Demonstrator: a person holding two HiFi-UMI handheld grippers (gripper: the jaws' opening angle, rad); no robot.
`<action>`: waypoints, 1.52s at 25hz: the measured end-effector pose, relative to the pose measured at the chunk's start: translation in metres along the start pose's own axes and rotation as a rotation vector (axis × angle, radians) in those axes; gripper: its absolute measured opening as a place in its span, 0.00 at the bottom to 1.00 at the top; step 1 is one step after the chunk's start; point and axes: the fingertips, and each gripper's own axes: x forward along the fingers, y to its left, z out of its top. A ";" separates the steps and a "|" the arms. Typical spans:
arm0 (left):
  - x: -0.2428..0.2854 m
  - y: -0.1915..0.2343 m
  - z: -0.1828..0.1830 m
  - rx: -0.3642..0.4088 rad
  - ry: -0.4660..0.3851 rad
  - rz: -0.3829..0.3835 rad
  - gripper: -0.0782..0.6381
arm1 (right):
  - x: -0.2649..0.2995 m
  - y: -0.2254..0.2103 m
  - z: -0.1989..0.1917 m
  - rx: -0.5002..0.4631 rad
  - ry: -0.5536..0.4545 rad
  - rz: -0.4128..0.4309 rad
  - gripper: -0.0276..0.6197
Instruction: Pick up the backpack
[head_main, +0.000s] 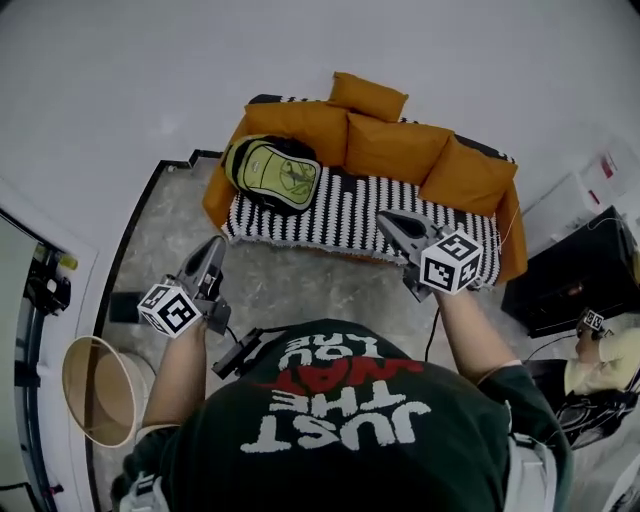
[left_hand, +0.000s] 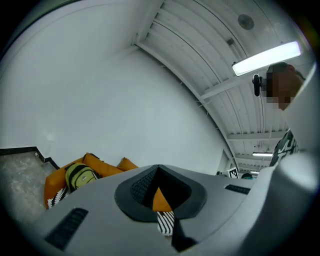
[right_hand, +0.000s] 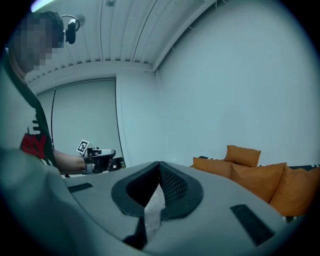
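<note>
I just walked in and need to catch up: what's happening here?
A person stands facing the orange sofa with a black-and-white striped seat, holding a gripper in each hand. The left gripper and right gripper are both shut and empty. The yellow-green backpack lies untouched on the sofa's left end.

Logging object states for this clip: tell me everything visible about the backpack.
The backpack is yellow-green with black edging and straps, fabric by its look. It lies front-up at the left end, in the head view, of the striped sofa seat, propped against an orange cushion. Only seat and cushion touch it.
</note>
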 end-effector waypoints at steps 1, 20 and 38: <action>0.005 0.011 0.004 -0.009 -0.007 0.007 0.11 | 0.010 -0.005 0.002 0.001 0.002 0.001 0.09; 0.147 0.187 0.033 -0.018 -0.075 0.391 0.11 | 0.237 -0.223 0.034 0.043 0.067 0.286 0.09; 0.242 0.419 -0.005 -0.045 0.117 0.634 0.11 | 0.478 -0.282 0.032 -0.043 0.173 0.450 0.09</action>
